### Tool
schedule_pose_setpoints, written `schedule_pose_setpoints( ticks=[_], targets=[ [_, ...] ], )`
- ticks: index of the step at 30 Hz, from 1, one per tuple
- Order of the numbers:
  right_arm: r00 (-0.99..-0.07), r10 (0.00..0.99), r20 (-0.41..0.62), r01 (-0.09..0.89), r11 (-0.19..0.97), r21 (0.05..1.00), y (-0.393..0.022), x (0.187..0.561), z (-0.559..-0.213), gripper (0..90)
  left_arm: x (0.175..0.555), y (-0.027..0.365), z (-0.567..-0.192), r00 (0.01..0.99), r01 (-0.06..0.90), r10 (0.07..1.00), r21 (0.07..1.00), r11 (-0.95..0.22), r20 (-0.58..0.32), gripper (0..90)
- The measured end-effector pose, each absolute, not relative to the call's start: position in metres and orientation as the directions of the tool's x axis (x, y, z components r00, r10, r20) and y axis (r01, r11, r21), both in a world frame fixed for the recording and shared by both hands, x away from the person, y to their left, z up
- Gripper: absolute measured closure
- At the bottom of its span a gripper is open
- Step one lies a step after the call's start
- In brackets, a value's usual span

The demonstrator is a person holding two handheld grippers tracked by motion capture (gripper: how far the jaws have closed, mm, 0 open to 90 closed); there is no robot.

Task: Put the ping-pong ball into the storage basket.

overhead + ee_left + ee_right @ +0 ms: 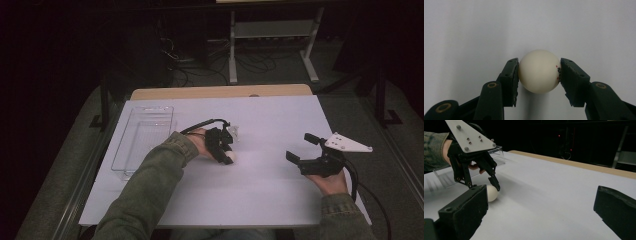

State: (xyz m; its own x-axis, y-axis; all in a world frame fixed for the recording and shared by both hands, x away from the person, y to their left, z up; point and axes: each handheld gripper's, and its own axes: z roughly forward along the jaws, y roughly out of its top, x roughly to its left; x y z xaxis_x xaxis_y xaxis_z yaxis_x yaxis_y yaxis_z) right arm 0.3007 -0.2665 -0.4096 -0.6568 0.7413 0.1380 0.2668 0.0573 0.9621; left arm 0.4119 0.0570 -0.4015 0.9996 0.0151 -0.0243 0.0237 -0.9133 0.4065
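The left hand-held gripper [539, 75] is down on the desk [280, 120], and its two black jaws are pressed against either side of a white ball [538, 71]. From the left gripper view the pads meet the ball at its widest part, one on each flank, with small red and dark marks just visible on the ball at the right-hand pad. The ball sits on the white desk surface with its shadow right beneath it.

From the high view, that ball [231, 158] lies near the middle of the desk, a little left of centre, with the left hand-held gripper [223, 152] leaning over it and a green sleeve [150, 185] running in from the bottom edge.

A clear plastic tray [142, 137] rests well over on the left part of the desk, apart from the ball.

Over on the right, the right hand-held gripper [299, 148] hovers above the desk with its jaws spread wide and nothing between them. Its own view looks across the surface at the ball [492, 193] clamped by the other gripper [495, 185].
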Motion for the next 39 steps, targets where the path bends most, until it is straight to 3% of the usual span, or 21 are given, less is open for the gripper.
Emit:
schedule_pose_setpoints(
  ticks=[39],
  targets=[
    [-0.662,0.737,0.135,0.266,0.063,0.962,-0.265,0.299,-0.409,0.0,0.398,0.075,-0.340,0.999,0.022,0.035,0.417,-0.909,0.022,51.2]
  ],
)
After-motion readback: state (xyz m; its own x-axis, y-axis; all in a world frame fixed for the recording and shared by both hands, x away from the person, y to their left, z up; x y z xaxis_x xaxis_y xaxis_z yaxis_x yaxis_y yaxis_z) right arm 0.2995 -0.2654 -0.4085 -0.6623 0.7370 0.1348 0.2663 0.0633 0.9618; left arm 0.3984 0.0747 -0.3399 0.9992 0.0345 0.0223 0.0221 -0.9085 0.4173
